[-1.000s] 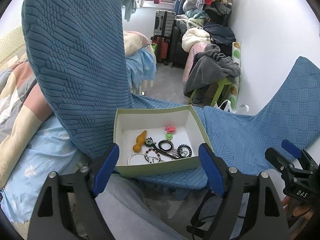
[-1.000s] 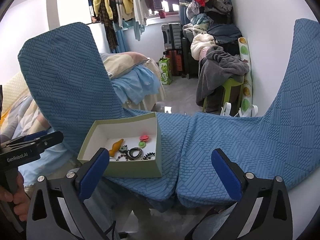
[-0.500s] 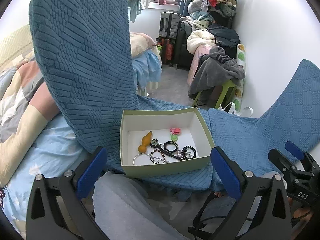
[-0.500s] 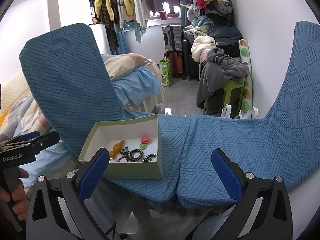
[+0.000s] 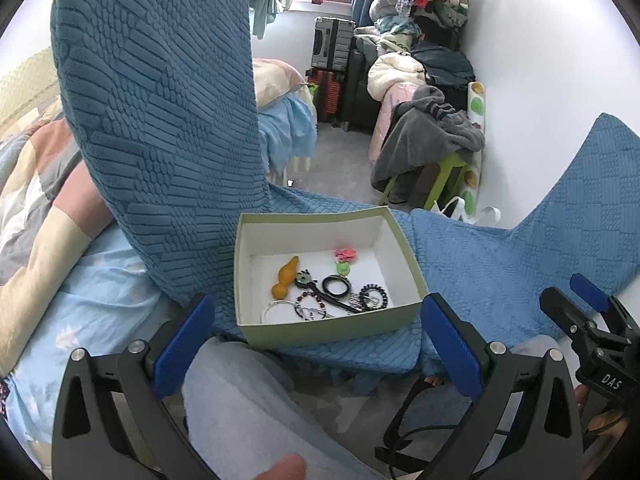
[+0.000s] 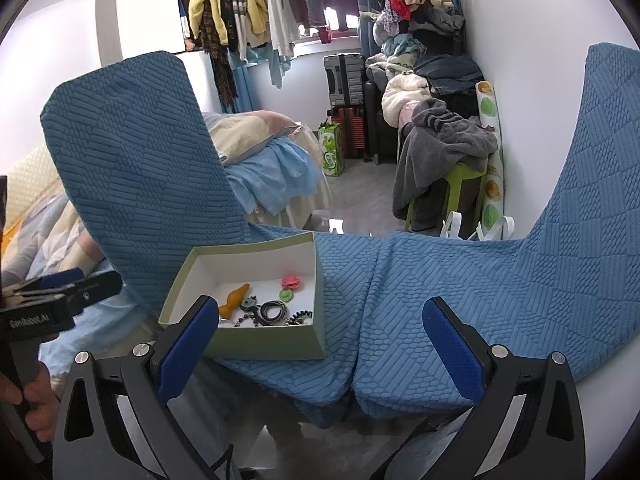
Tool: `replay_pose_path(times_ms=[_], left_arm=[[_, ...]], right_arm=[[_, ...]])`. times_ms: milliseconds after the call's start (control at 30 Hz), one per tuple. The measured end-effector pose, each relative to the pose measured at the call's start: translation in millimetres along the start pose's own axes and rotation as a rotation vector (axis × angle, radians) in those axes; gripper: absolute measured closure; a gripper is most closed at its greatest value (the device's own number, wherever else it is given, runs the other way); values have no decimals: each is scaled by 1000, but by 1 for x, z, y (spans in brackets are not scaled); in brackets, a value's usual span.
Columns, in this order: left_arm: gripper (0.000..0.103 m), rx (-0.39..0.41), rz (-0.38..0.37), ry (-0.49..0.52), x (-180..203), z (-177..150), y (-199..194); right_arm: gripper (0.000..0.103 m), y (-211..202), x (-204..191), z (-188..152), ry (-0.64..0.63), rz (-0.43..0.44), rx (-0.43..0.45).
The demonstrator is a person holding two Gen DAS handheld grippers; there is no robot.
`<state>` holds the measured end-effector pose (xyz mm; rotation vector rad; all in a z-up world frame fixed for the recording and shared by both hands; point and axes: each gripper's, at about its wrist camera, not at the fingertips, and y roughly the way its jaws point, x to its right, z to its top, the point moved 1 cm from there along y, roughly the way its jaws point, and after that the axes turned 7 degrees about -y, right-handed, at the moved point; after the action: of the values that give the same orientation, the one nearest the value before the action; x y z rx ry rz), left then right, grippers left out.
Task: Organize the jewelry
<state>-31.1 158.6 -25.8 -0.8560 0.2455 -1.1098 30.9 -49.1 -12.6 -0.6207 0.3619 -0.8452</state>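
1. My left tool (image 5: 314, 340) sits low in the left wrist frame with its blue-padded fingers (image 5: 182, 338) spread wide and nothing between them.
2. My right tool (image 6: 316, 344) is also spread wide and empty, its blue pads (image 6: 454, 350) at the bottom of the right wrist frame.
3. The green box (image 5: 328, 330) lies just beyond the left tool, at the centre of that frame, on a blue textured cover (image 5: 480, 264) over two seats.
4. From the right wrist, the same box (image 6: 260, 344) is left of centre, partly behind the left finger of my right tool.
5. Inside the box I see the jewelry gathered on the white floor toward the near wall: an orange gourd-shaped piece (image 5: 285, 276), a pink flower (image 5: 345, 255) with a green round piece (image 5: 343, 268) just below it, a black ring (image 5: 337, 286), a beaded black bracelet (image 5: 374, 295) and a thin silver hoop (image 5: 276, 310).
6. The small pieces near the hoop are tangled together; I cannot tell them apart.
7. The right tool's body shows at the lower right edge of the left wrist frame, well apart from the box.
8. In the background, upper right of both frames, a grey garment (image 6: 444, 148) hangs over a green stool (image 6: 460, 188), and clothes (image 6: 256, 12) hang along the top.
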Motion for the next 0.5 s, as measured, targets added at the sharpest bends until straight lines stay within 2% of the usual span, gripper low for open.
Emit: replay_pose_path(times_ms=[500], left_arm=[[1,-2,9,-3,3,-1,-1]], right_arm=[[0,-1,-2,-3,-12,-19,-7]])
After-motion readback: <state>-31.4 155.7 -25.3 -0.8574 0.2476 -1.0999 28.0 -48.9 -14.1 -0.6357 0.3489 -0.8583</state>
